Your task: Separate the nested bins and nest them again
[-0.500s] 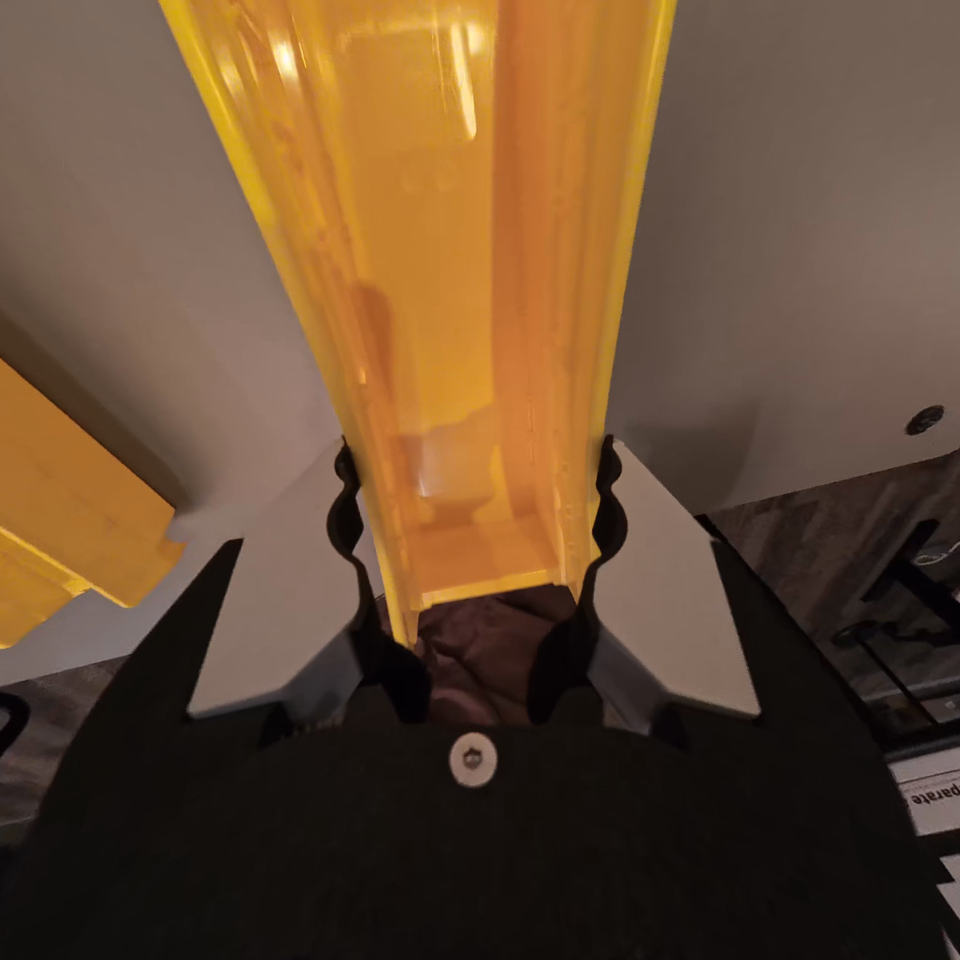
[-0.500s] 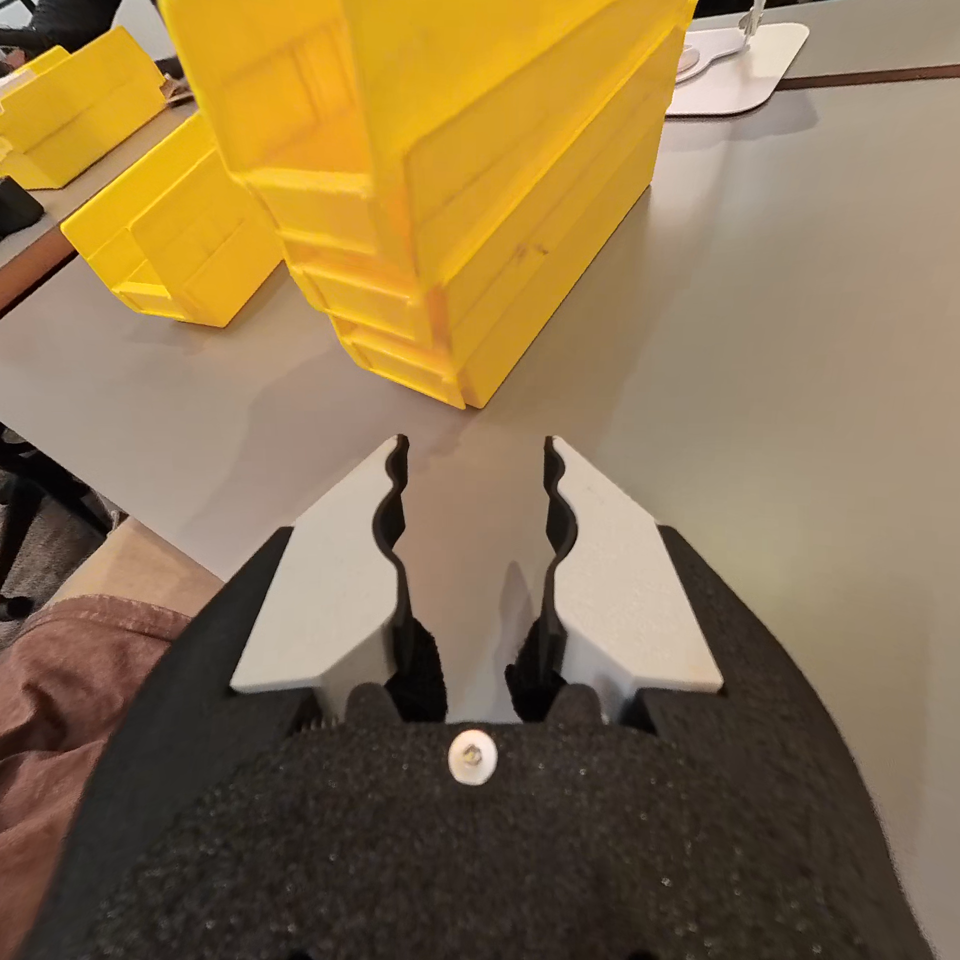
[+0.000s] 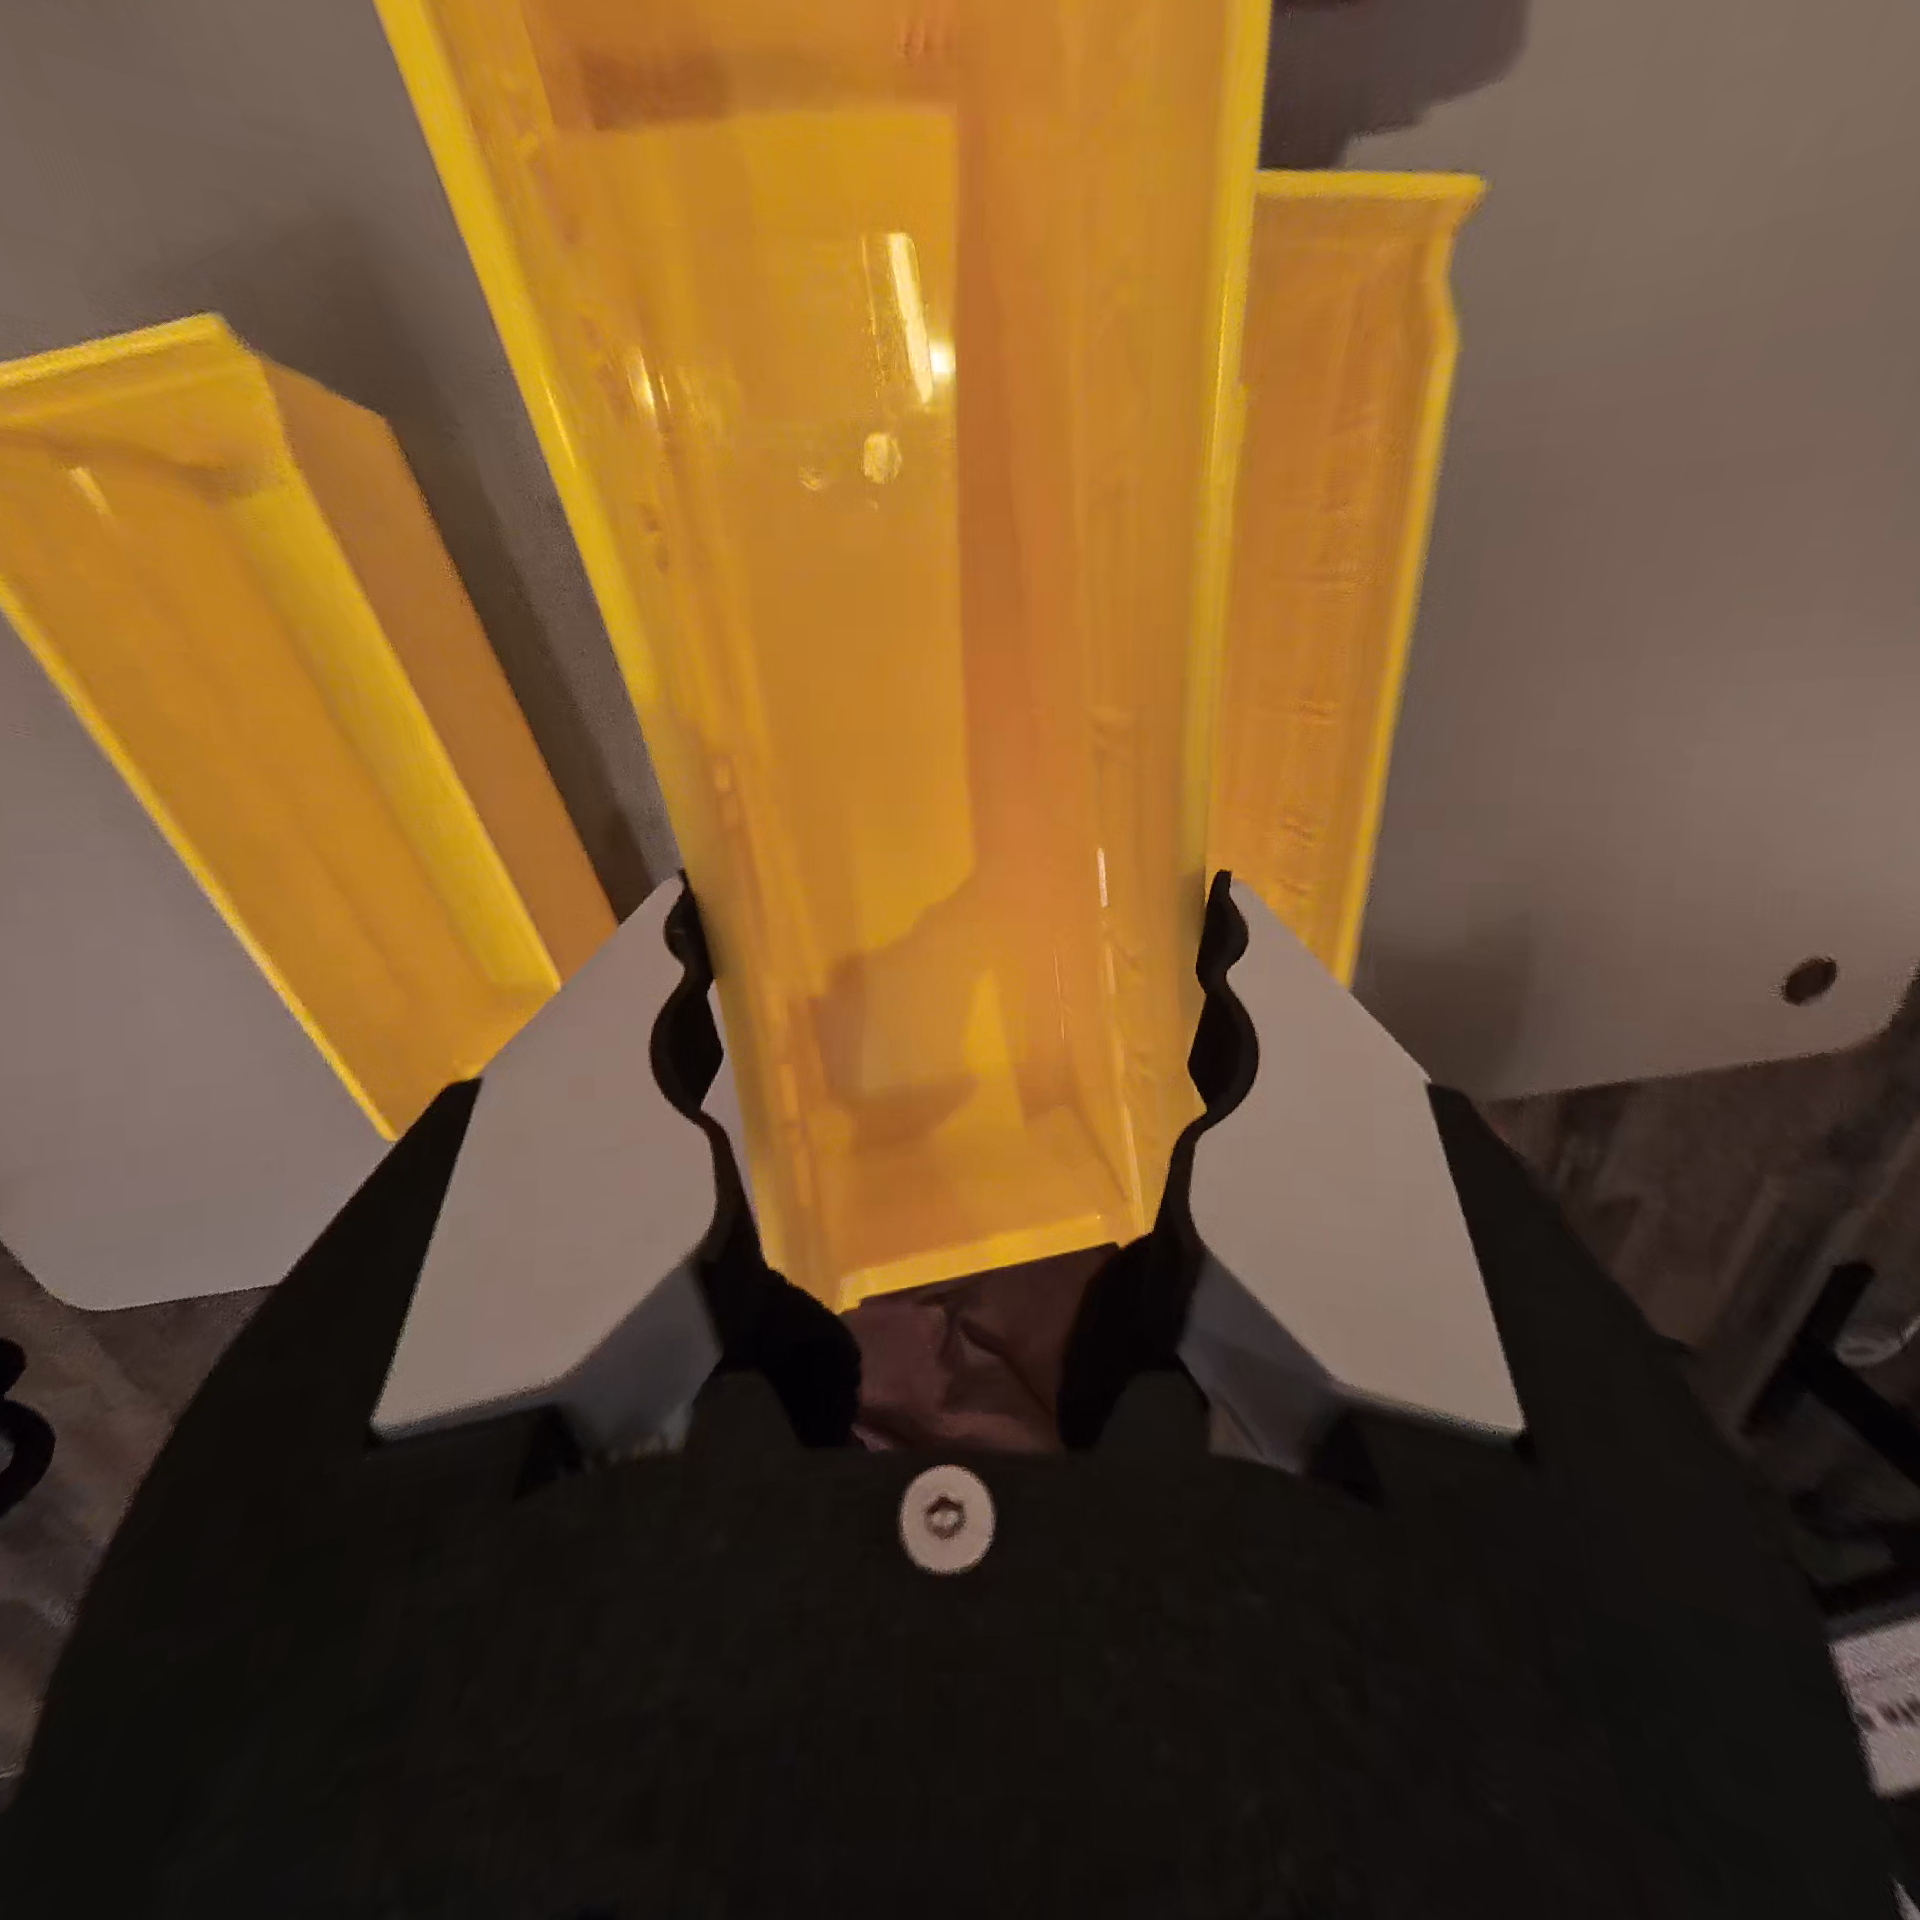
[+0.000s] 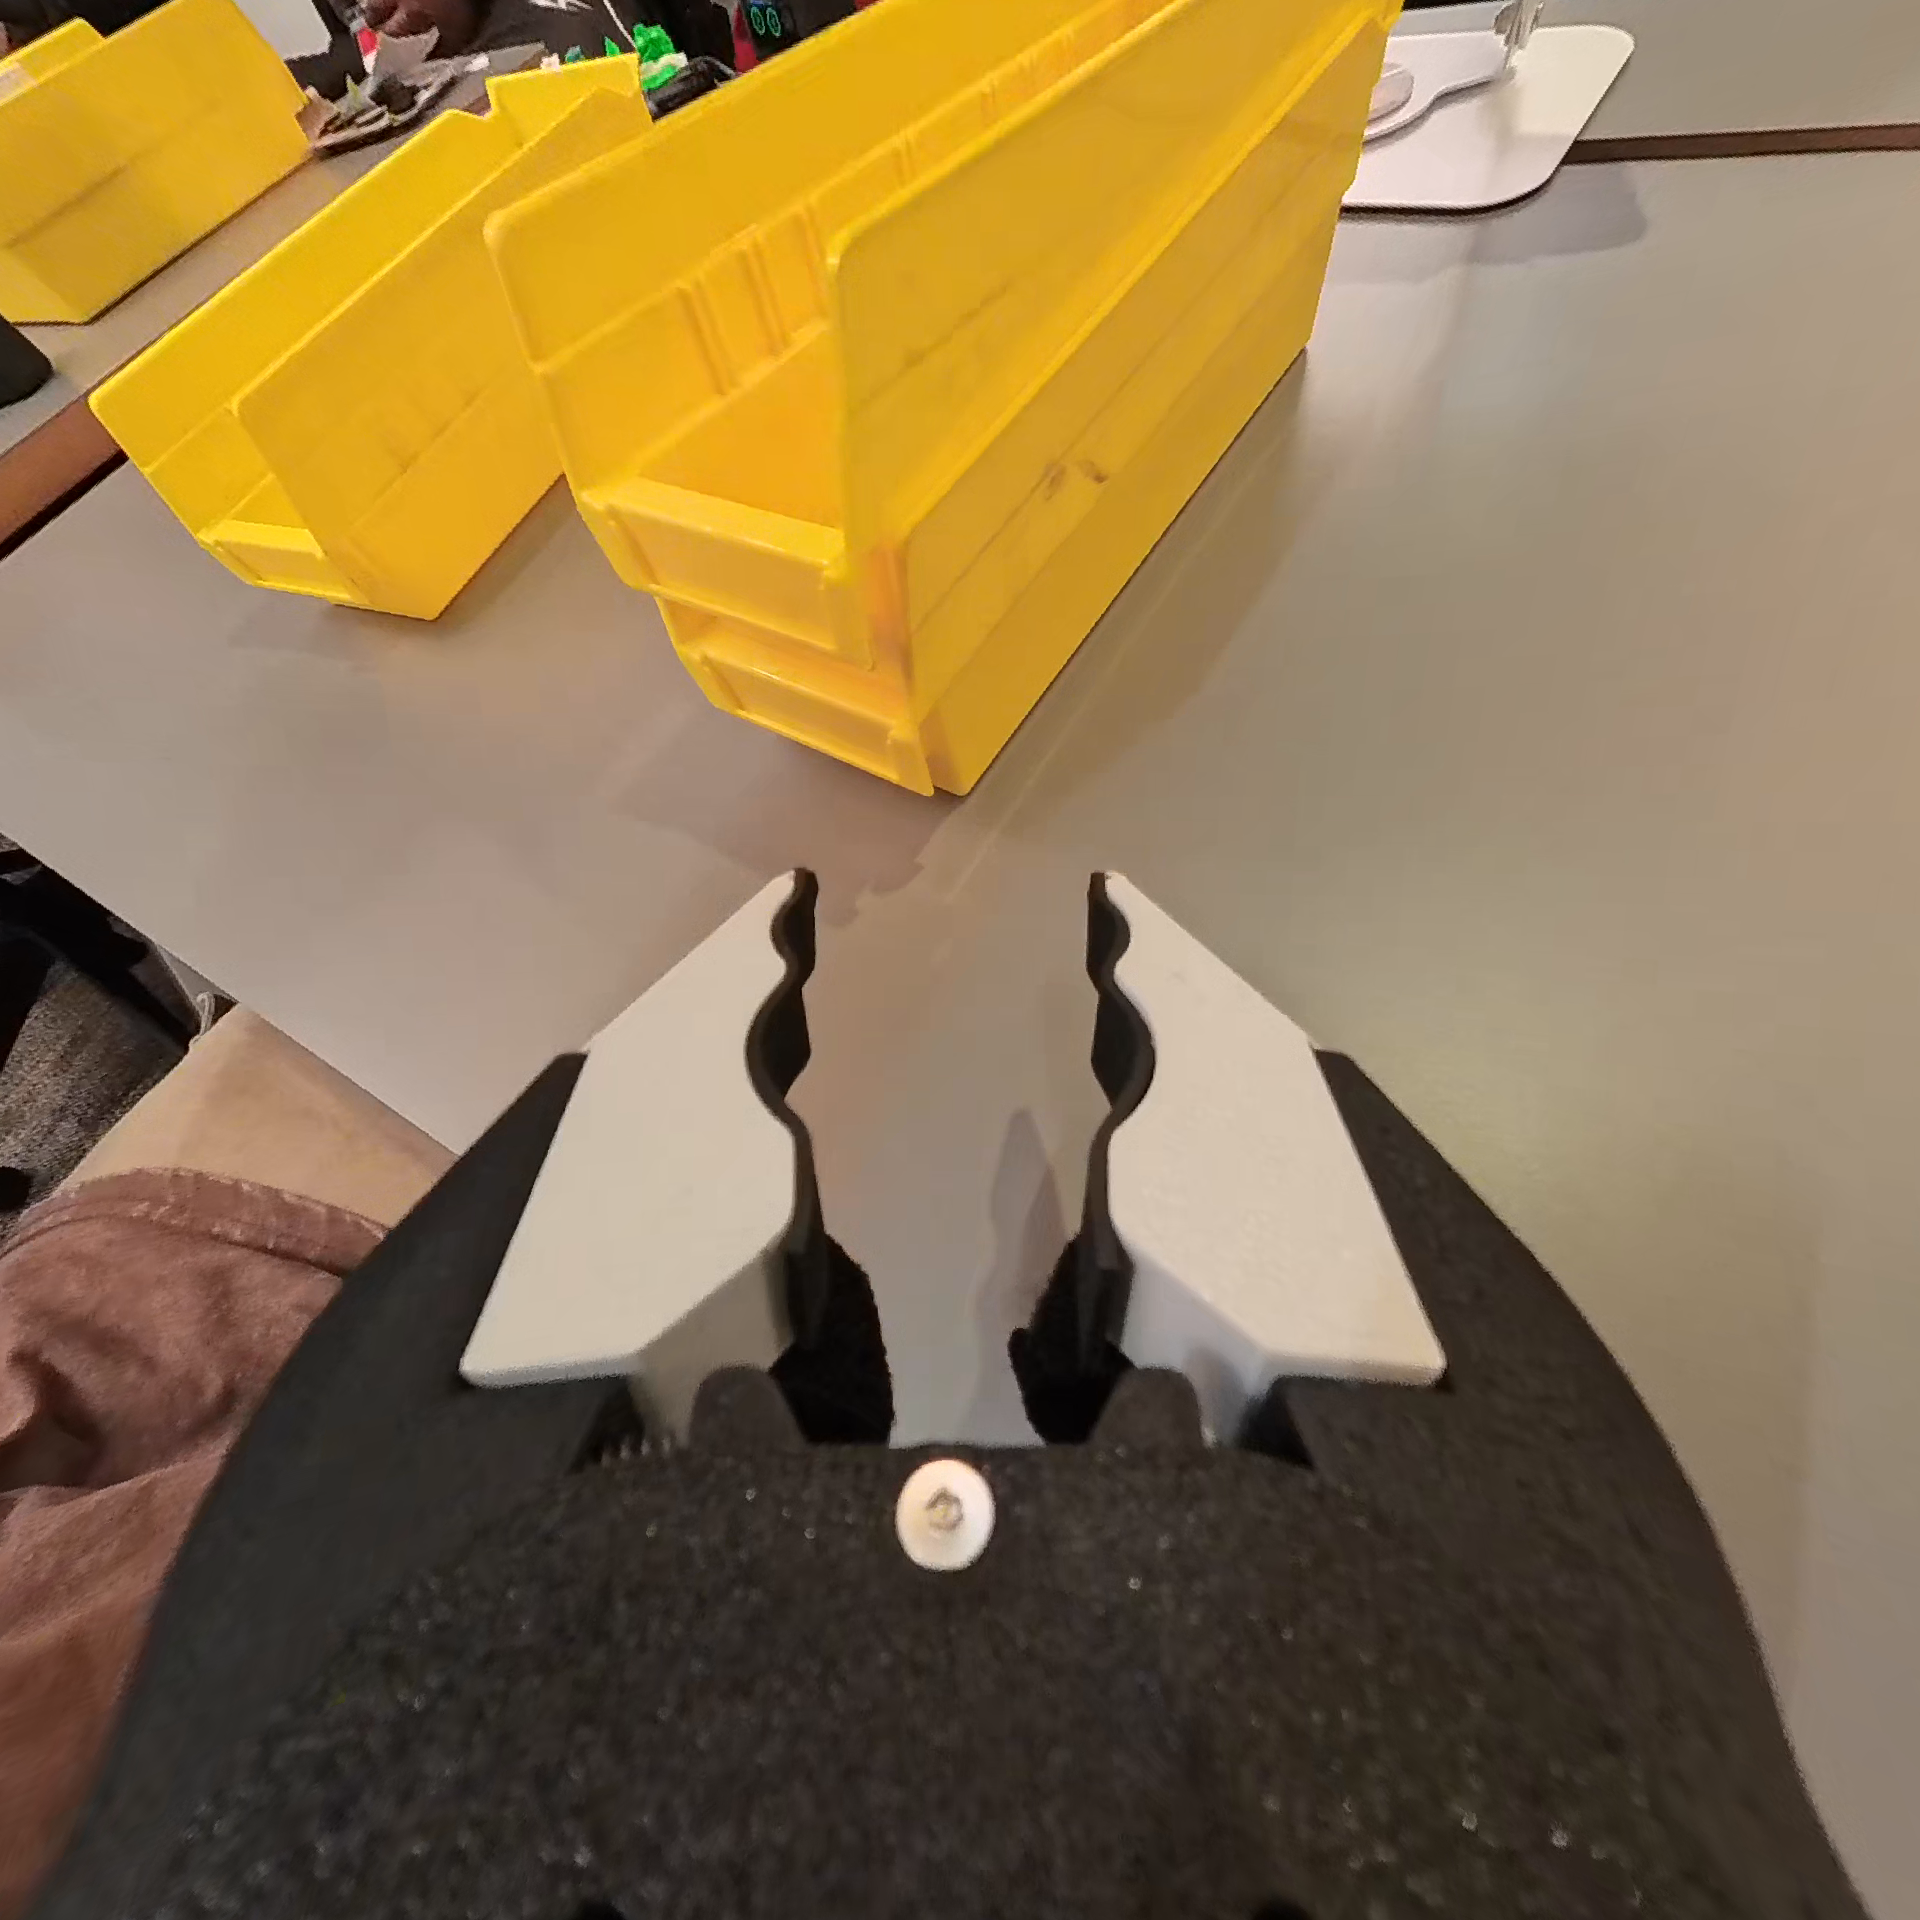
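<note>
Left gripper (image 3: 956, 904): my jaws are clamped on the narrow end of a yellow bin (image 3: 883, 623), one jaw against each outer side, holding it above the grey table (image 3: 1662, 520).
Right gripper (image 4: 951, 894): my jaws stand apart with nothing between them, low over the table, short of the stack.
Nested stack (image 4: 935, 436): two yellow bins, one inside the other, ahead of my right jaws.
Single bin (image 4: 353, 416): on the table, left of the stack, apart from it.
Beneath the held bin: another bin on each side, left (image 3: 260, 675) and right (image 3: 1340, 571).
</note>
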The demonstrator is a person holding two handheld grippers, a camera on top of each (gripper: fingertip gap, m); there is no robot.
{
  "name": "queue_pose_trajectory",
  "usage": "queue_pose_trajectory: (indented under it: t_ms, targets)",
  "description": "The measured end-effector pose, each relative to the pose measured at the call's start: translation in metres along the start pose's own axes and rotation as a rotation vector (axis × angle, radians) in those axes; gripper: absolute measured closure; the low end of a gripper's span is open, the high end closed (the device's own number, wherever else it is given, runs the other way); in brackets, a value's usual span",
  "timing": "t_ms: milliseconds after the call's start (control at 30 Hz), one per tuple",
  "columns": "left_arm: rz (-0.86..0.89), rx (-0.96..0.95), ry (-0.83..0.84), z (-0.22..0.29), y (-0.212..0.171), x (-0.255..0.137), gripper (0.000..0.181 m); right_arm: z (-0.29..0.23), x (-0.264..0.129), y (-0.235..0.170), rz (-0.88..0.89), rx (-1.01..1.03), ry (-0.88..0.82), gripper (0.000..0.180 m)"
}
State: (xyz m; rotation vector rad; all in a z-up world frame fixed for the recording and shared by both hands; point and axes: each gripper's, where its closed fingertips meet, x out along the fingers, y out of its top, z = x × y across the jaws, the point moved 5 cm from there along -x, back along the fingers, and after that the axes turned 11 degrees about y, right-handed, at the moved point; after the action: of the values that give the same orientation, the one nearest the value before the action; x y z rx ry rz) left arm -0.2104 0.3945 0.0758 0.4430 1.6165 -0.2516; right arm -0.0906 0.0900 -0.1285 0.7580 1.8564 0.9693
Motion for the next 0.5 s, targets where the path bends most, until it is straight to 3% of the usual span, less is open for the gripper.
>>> queue_pose_trajectory:
  t_ms: [133,367,500]
  targets:
    - [-0.003,-0.067,-0.026,-0.028,-0.011,0.049,0.090,-0.002,0.003,-0.001,-0.012,-0.009,0.001,0.127]
    - [-0.048,-0.053,0.023,-0.034,-0.033,0.130,0.091,-0.005,0.008,-0.006,-0.045,-0.035,-0.001,0.127]
    - [-0.027,-0.115,-0.042,-0.030,-0.037,0.159,0.087,-0.003,0.006,-0.007,-0.049,-0.043,-0.011,0.128]
